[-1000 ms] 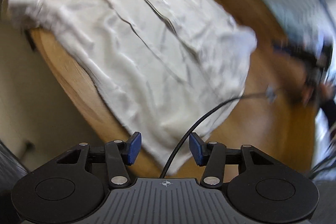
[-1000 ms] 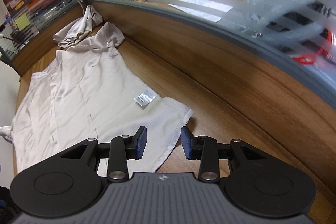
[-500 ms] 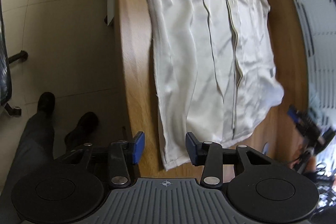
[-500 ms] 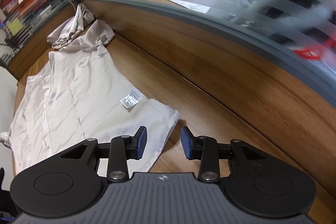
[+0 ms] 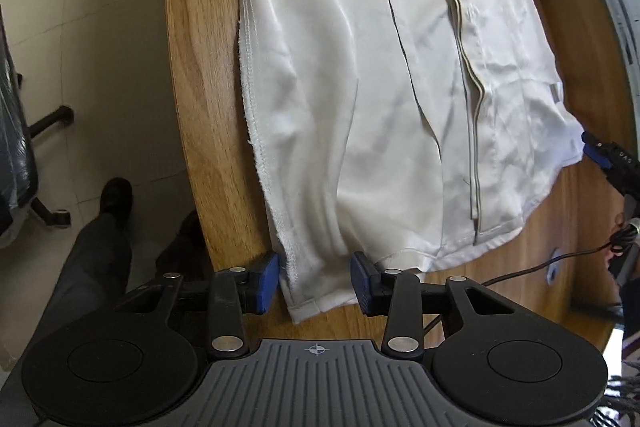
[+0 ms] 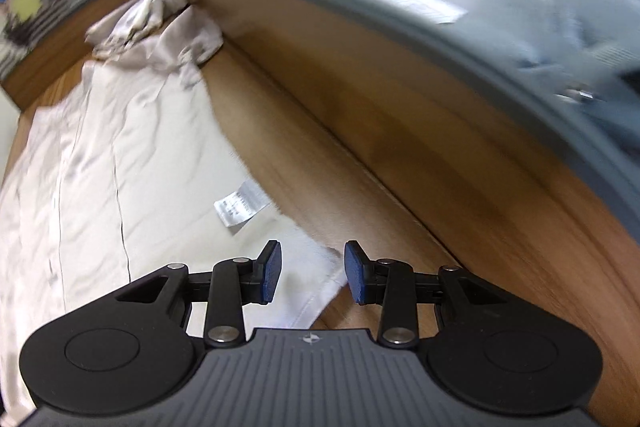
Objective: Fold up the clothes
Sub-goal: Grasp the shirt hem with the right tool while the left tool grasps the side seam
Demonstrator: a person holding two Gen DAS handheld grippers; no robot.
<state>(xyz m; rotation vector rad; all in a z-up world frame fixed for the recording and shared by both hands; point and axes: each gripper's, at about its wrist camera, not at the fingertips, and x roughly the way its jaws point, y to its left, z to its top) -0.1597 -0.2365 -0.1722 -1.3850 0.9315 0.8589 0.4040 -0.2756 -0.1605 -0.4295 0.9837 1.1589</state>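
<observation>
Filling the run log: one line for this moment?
shirt flat on table | left gripper open at hem corner | right gripper open at other corner

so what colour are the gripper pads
Blue, on black fingers; clearest on the left gripper in the left wrist view.

One white shirt is seen spread on one wooden surface, and one care label is counted on its hem side. Two claws are counted: the left claw and the right claw, each with two blue pads, four in all. Two dark shoes are seen on the floor, and one black cable is counted.
</observation>
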